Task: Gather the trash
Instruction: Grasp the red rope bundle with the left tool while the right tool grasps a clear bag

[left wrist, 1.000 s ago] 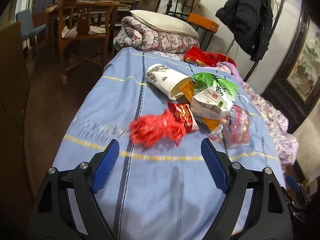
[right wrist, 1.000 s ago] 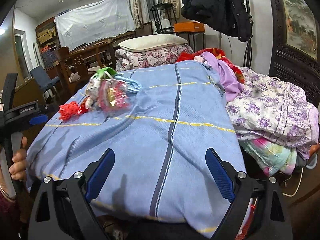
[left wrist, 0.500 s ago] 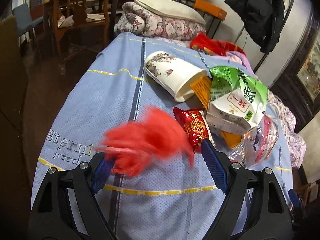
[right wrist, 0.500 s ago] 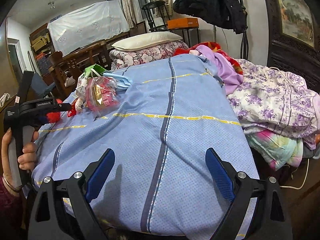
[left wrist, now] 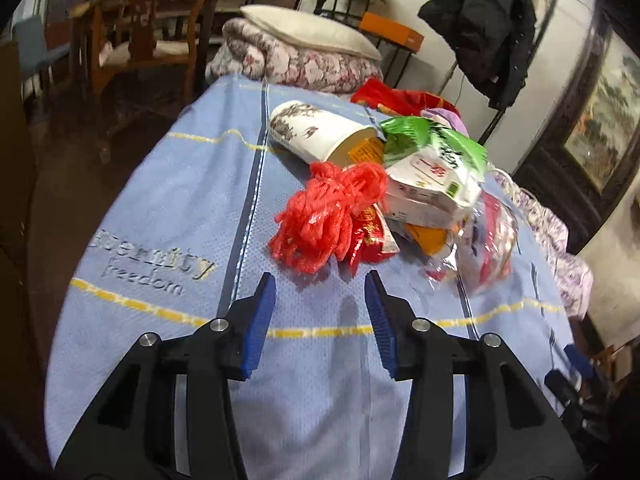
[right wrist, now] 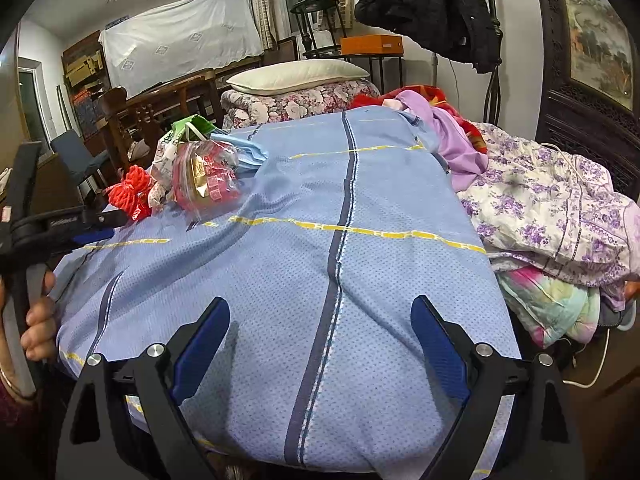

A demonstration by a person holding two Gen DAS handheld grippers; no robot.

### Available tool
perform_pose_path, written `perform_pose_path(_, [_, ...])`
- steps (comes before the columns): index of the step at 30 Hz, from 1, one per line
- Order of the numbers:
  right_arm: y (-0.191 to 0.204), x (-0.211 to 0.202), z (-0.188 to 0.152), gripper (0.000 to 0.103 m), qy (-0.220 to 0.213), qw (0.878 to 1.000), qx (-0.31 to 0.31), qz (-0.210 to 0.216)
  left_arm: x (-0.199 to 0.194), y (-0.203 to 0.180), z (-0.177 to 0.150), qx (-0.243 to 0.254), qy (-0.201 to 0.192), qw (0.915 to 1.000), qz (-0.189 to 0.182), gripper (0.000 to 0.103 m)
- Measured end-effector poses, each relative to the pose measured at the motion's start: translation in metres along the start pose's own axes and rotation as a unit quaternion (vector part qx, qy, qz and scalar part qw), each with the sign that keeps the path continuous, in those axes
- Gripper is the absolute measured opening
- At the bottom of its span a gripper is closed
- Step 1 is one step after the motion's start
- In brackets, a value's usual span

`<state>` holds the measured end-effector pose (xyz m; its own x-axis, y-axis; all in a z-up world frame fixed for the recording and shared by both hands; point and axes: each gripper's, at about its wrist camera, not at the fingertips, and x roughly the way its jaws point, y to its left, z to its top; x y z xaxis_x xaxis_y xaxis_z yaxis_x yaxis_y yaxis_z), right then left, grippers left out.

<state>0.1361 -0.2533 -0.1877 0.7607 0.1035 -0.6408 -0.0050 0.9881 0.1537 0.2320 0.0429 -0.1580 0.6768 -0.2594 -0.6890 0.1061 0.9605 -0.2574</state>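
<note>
- Change since a second ago: the red net bag lay flat on the blue bedspread beside the trash; it now sits bunched up against the pile, leaning on the red snack packet. The left gripper has just been closing its jaws; nothing lies between them, and the net bag sits just beyond the tips.
- Left gripper: partly closed, empty, lower centre of the left wrist view.
- Right gripper: jaws spread wide, empty, over bare bedspread at the bottom of the right wrist view.
- Paper cup: on its side, centre of frame, mouth toward the right; an orange wrapper shows at the mouth.
- Green and white packet: on top of the pile, right of the cup.
- Clear plastic bag: right edge of the pile; pink and red contents, not legible.
- Hand: lower left of the right wrist view, gripping the left gripper's handle.
</note>
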Motion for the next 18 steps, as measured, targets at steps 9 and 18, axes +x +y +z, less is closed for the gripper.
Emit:
perform_pose_path(9, [0.001,0.001,0.000,0.093,0.001,1.000,0.001,0.004,0.030,-0.001,0.043,0.009,0.017,0.9998,0.011,0.068])
perform_pose_path(18, [0.005,0.002,0.000,0.092,0.001,1.000,-0.004,0.008,-0.025,0.002,-0.007,-0.038,-0.039,0.9979,-0.036,0.035])
